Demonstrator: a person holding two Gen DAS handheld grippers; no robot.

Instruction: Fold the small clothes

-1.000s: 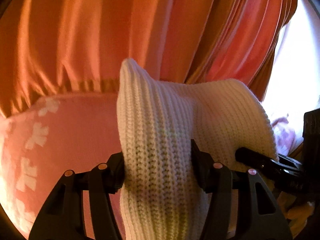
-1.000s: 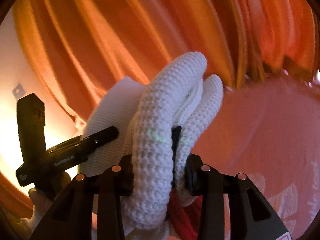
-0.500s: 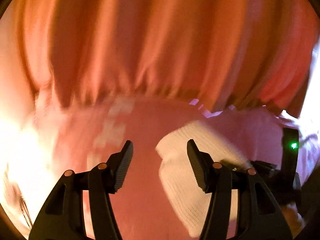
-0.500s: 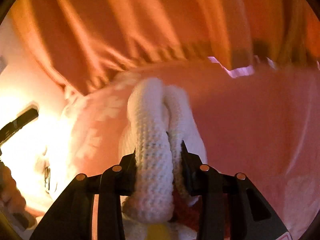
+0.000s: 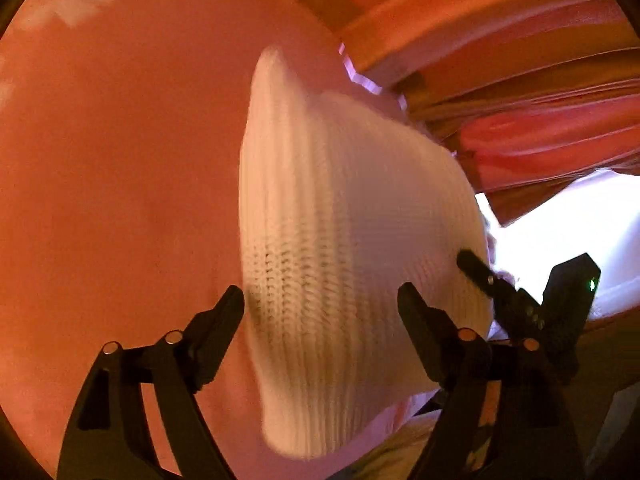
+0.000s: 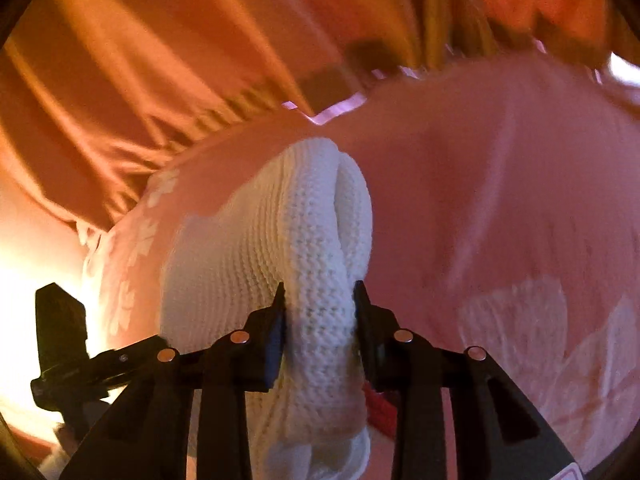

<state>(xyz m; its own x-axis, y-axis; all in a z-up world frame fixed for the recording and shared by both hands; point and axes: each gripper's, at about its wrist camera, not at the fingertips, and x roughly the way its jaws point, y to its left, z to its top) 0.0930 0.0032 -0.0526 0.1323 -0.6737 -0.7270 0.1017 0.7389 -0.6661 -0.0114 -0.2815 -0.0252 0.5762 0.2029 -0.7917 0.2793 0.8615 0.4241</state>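
While our right claw pinches the white knit at 6 o'clock over the pink bed, our left claw gapes wide, the knit between its fingers.

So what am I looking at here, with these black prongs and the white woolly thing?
There is no robot: a person holds a two-fingered grasping tool in each hand, with a wide-angle camera looking along its fingers. The left tool has its jaws open, with the white knitted garment in front, blurred. The right tool pinches a bunched fold of the same garment. It hangs over a pink bedspread with pale flower prints; orange curtains hang behind. In its own view, the black shape at lower left is the other tool.
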